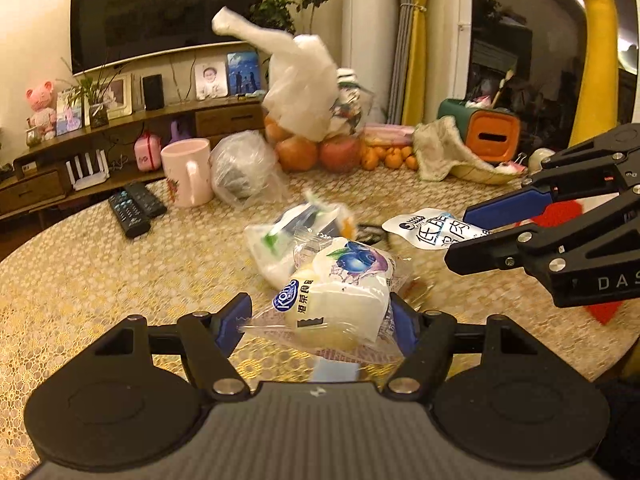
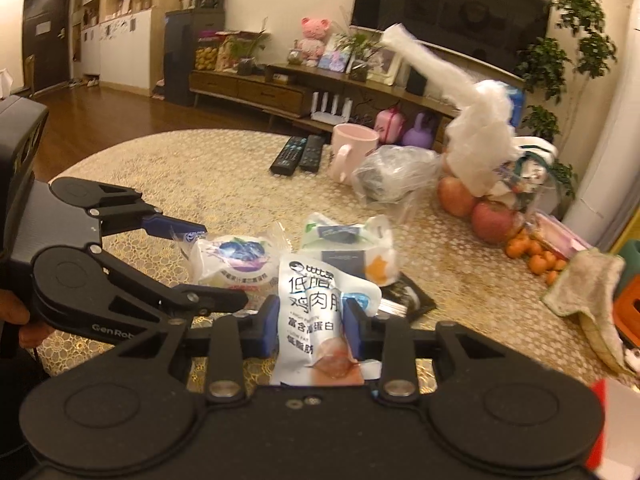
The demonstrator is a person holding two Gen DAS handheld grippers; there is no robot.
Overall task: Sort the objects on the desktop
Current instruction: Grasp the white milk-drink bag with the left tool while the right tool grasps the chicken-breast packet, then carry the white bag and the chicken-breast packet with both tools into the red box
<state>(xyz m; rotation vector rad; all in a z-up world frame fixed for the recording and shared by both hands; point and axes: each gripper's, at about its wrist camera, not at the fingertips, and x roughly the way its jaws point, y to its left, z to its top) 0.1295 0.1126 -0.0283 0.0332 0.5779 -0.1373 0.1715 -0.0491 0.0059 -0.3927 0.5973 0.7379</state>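
Left gripper [image 1: 320,320] jaws clamp a blueberry snack pack [image 1: 344,280]; right gripper [image 2: 312,320] jaws clamp a chicken sausage pouch [image 2: 320,312], both near the table [image 1: 100,264] front edge. Sorting looks barely begun: tissue pack [image 2: 352,248], mug [image 2: 352,148], remotes [image 2: 298,156] unsorted.
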